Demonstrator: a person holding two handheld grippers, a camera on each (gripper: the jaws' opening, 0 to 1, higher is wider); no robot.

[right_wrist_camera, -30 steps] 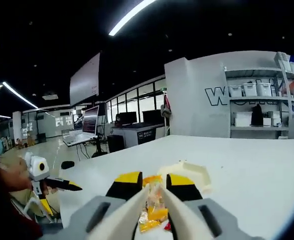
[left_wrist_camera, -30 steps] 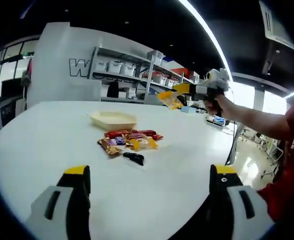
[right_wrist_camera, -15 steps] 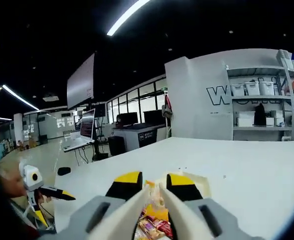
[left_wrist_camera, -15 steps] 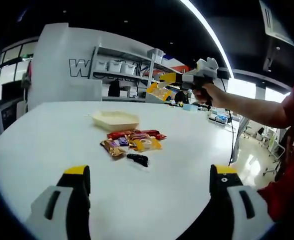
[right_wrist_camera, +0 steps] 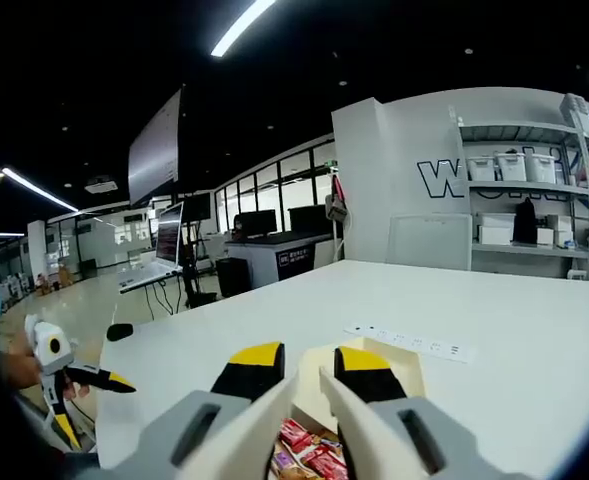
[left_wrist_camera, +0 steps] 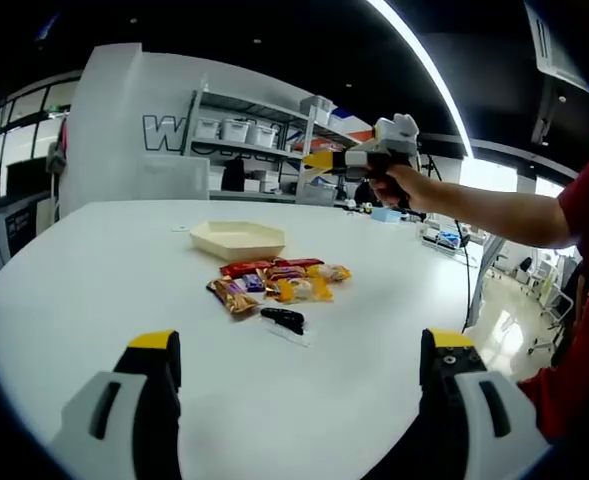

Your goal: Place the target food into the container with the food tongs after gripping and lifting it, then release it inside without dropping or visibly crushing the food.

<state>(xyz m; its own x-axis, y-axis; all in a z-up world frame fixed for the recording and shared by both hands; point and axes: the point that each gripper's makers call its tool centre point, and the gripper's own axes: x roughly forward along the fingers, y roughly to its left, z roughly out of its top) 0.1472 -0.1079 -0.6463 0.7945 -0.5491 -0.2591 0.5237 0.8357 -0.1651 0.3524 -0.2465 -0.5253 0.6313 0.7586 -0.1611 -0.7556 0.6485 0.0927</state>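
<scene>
Now holding nothing: right gripper [left_wrist_camera: 319,160] raised above bench [left_wrist_camera: 94,290], fingers slightly apart; left gripper [left_wrist_camera: 299,350] fingers wide apart. Snack packets [left_wrist_camera: 274,282] piled mid-bench, beside cream container [left_wrist_camera: 237,238].

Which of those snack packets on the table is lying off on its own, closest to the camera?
The small black packet. It lies apart from the colourful pile of red, brown and yellow wrappers, on the near side, towards the left claw, while the others are bunched together by the cream tray.
</scene>
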